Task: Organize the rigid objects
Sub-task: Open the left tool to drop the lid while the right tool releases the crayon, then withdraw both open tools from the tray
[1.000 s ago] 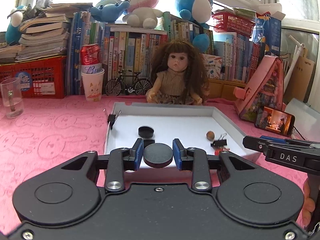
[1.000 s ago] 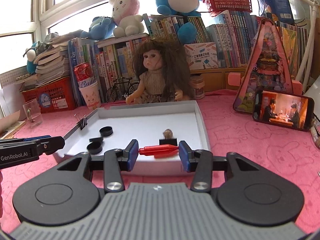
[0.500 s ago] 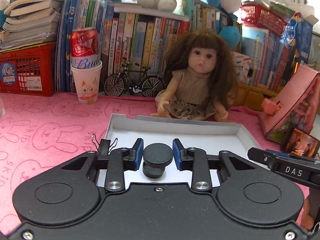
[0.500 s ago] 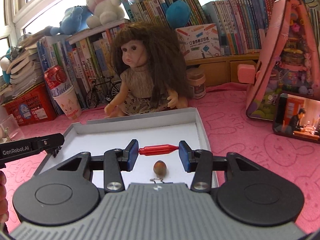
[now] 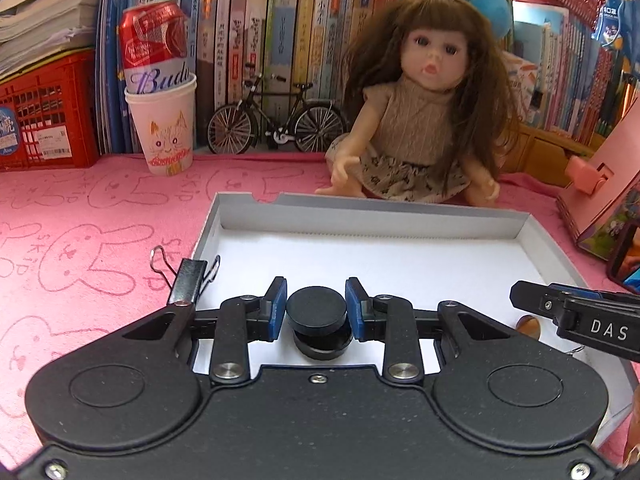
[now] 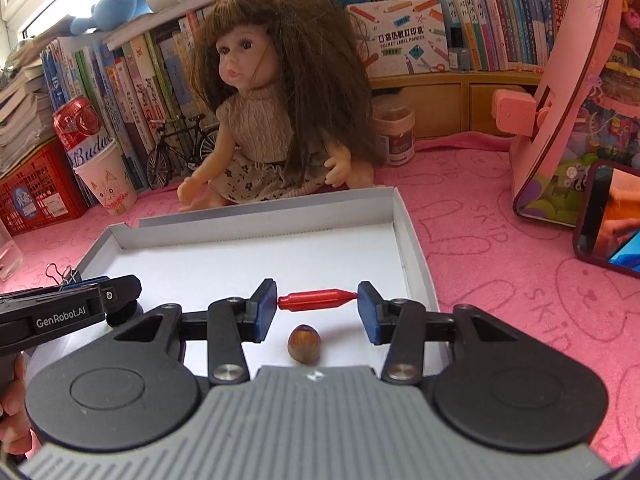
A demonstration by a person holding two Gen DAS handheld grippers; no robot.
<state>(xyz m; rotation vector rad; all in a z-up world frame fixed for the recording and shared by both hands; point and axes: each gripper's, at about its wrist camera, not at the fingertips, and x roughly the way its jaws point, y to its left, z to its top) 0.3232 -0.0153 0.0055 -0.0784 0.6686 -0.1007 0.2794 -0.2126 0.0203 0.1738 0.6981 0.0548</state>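
Both grippers are carrying pieces over the shallow white cardboard tray (image 5: 400, 216).
The left gripper (image 5: 316, 309) is pinching a round black plastic disc (image 5: 316, 310) just above another; the right gripper (image 6: 317, 305) is pinching a small red plastic peg (image 6: 316, 300), with the brown hazelnut (image 6: 304, 342) below it unsorted.

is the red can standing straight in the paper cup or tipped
Tipped. The red can sits in the paper cup with its top leaning left, while the cup stands upright on the pink cloth.

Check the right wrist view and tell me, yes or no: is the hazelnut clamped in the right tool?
No. The hazelnut lies loose on the white tray floor, while the right tool is shut on the red piece.
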